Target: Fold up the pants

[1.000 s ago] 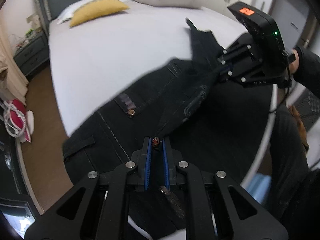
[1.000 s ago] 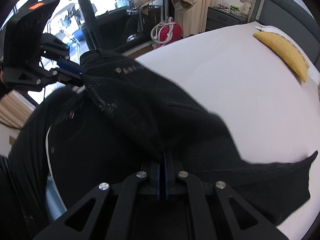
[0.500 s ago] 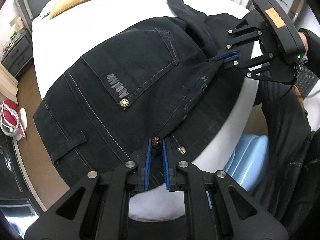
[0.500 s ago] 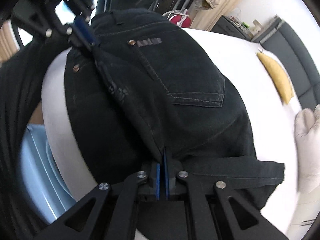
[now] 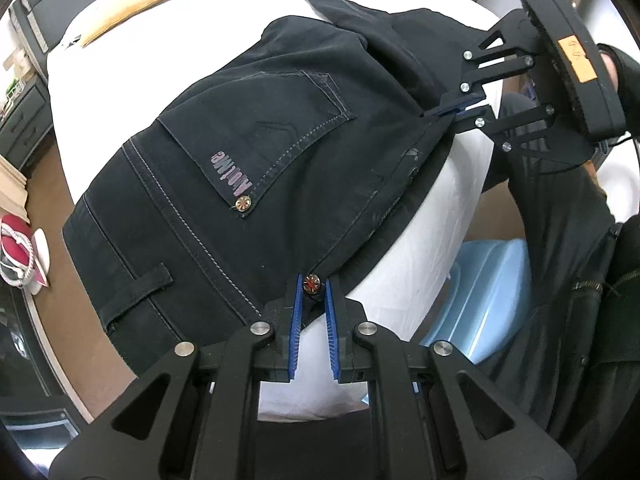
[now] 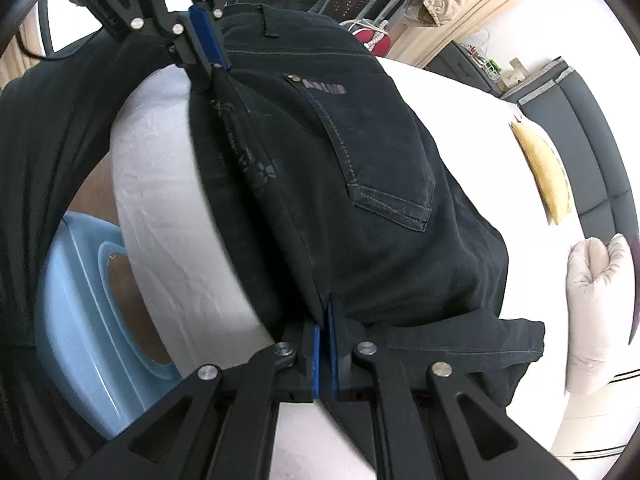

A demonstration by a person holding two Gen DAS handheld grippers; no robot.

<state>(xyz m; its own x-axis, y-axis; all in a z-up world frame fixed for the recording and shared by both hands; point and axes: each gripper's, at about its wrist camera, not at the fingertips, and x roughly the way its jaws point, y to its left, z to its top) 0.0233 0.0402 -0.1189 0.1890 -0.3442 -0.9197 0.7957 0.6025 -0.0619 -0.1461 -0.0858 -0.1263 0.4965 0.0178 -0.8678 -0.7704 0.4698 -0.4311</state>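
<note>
Since a second ago the pants point(image 5: 256, 168) went from airborne to spread flat on the bed point(image 5: 168, 64); left gripper point(image 5: 312, 292) parted, button between pads; right gripper point(image 6: 322, 320) clamps the crotch seam; heavy, limp denim: grip waistband and seams.

Black pants point(image 5: 248, 152) with pale stitching, white bed point(image 5: 120, 60), yellow pillow point(image 6: 548, 168).

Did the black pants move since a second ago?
Yes. The pants came down from hanging bunched in the air and now lie spread flat on the white bed, covering more of its near edge.
</note>
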